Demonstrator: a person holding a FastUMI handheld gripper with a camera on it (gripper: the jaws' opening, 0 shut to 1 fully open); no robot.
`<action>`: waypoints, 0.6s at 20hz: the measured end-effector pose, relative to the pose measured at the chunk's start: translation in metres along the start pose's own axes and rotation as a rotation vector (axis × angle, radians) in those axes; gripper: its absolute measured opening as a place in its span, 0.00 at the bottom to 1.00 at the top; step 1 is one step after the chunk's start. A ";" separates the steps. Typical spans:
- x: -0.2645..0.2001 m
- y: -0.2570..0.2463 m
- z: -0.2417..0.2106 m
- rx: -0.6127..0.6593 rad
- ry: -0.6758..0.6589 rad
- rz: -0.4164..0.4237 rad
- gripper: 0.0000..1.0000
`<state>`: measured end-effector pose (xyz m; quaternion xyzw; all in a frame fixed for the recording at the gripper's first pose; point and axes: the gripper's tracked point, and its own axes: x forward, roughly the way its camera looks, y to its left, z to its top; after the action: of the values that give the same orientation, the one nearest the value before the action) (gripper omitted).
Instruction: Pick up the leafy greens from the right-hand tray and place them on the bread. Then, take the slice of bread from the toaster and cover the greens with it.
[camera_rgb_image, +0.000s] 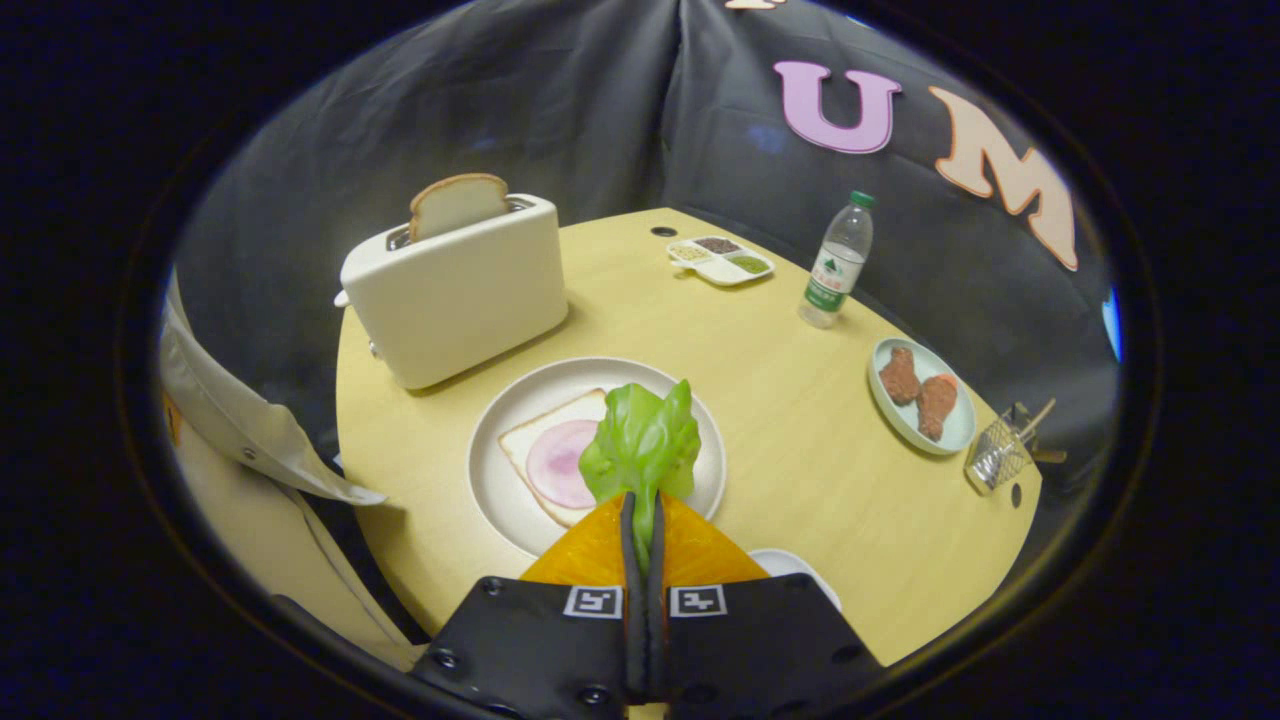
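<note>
Already the bright green, crinkled leafy greens are pinched by their stalk between the jaws of the gripper, which are pressed together on it, the leaves standing up just ahead of the fingertips. They hang over the near side of the round cream plate, partly above the pale square slice of bread topped with a pink round of ham.

To do this step well, I would carry the greens a little further toward the toaster side so they sit over the ham, lower until the leaf tips brush the slice, then part the jaws and draw straight back, lest the stalk drag the leaf off.

Beyond the plate, on the round wooden counter, stands the cream toaster with a tan bread slice upright in its slot, waiting as the cover.
</note>
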<state>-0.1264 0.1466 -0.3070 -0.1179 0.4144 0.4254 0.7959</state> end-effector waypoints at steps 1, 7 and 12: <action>0.004 0.005 0.002 -0.004 0.001 0.010 0.04; 0.024 0.028 0.013 -0.021 0.021 0.065 0.04; 0.040 0.045 0.016 -0.030 0.040 0.101 0.04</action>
<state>-0.1404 0.2064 -0.3201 -0.1171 0.4291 0.4687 0.7632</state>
